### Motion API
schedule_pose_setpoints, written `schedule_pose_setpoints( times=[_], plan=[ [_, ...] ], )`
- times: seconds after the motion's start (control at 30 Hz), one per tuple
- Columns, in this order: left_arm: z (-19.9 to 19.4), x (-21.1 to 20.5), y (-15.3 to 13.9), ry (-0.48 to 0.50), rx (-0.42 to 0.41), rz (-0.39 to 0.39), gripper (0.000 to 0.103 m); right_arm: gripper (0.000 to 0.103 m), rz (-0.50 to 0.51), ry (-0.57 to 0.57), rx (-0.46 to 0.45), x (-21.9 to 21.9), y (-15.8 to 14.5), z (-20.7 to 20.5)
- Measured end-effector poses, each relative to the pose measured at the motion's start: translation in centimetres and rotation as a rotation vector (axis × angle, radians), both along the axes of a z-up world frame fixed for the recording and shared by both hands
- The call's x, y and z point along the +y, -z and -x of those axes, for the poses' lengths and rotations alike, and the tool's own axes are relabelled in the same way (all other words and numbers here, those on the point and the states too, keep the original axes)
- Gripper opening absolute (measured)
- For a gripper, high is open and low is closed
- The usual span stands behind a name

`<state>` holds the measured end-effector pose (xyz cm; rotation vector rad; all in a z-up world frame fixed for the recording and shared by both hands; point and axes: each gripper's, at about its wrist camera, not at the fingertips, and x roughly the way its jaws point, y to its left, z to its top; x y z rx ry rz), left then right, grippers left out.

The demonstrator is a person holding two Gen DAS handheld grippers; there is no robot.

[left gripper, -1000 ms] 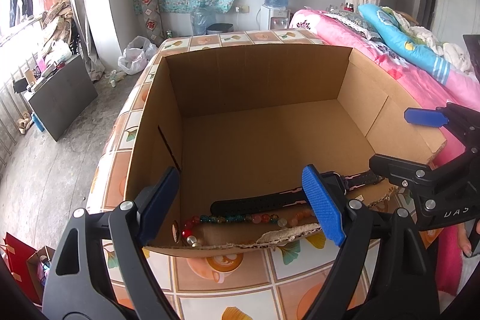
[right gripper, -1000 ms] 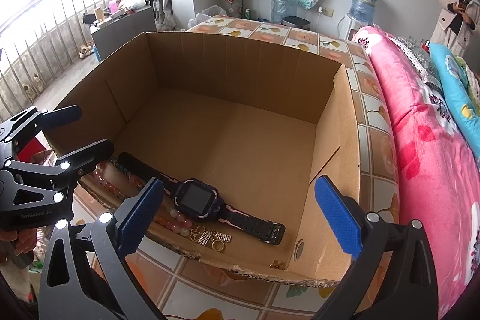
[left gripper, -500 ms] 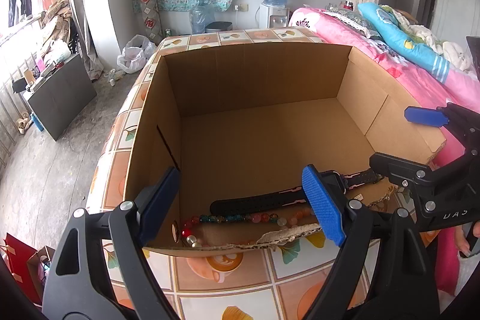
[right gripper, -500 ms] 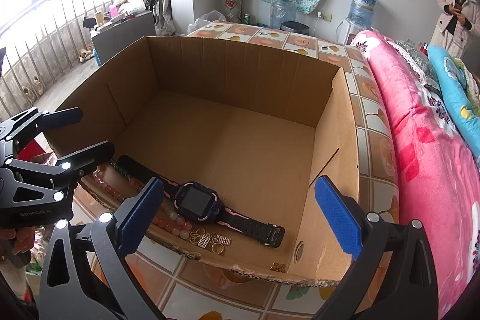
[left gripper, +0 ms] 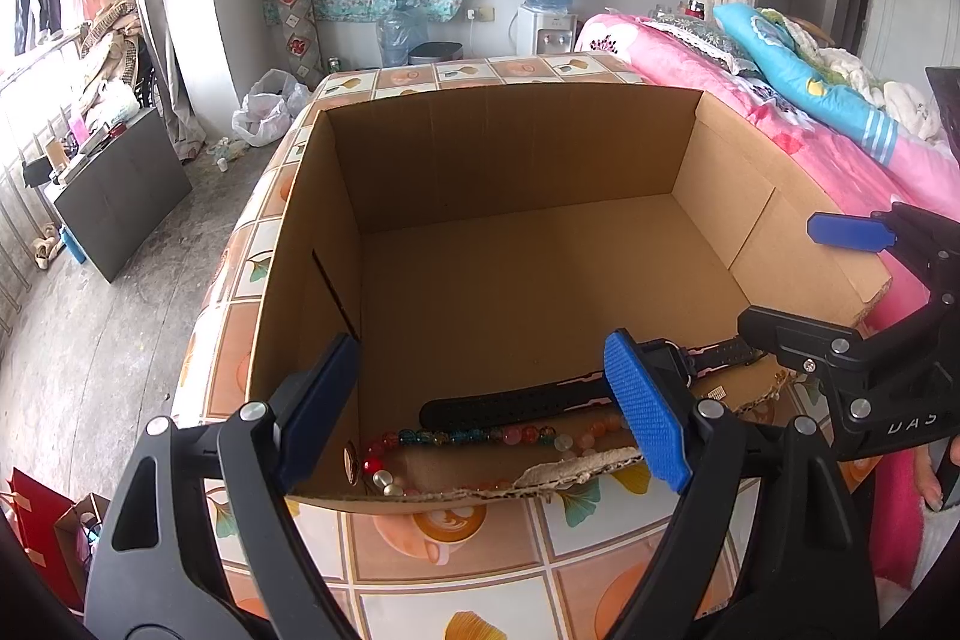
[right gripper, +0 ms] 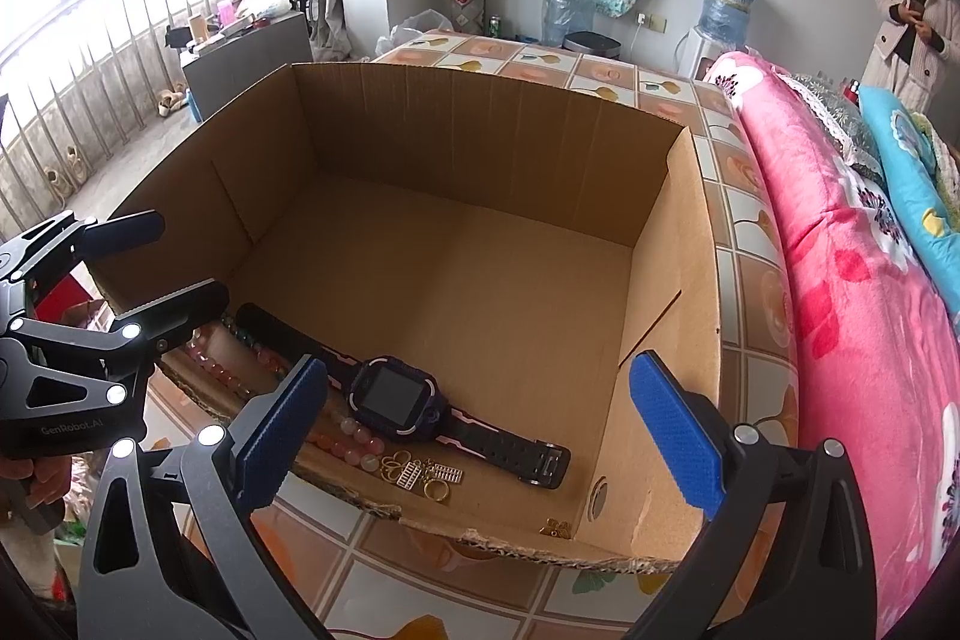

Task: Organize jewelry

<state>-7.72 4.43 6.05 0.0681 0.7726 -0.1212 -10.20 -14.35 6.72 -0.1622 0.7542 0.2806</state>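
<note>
At 7 o'clock in the cardboard box (right gripper: 480,130), watch (right gripper: 396,397) lies w/ bead strand (left gripper: 480,437) & gold bits (right gripper: 420,473). Left gripper (left gripper: 480,412) & right gripper (right gripper: 480,430) both spread, empty. Best: pinch watch strap, not face.

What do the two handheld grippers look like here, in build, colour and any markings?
Both match: the left gripper and right gripper have black skeletal frames with triangular cut-outs and silver screw heads, and textured blue pads on the jaws. White lettering marks each body. No cables or sleeves are visible.
</note>
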Motion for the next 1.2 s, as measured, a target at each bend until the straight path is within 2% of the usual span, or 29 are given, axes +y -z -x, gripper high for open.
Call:
schedule_pose_setpoints(
  times=[1.2],
  plan=[
    [-0.03,0.11,0.06,0.003,0.003,-0.001,0.080,0.098,0.008,0.009,-0.002,0.36,0.00,0.26]
  ],
)
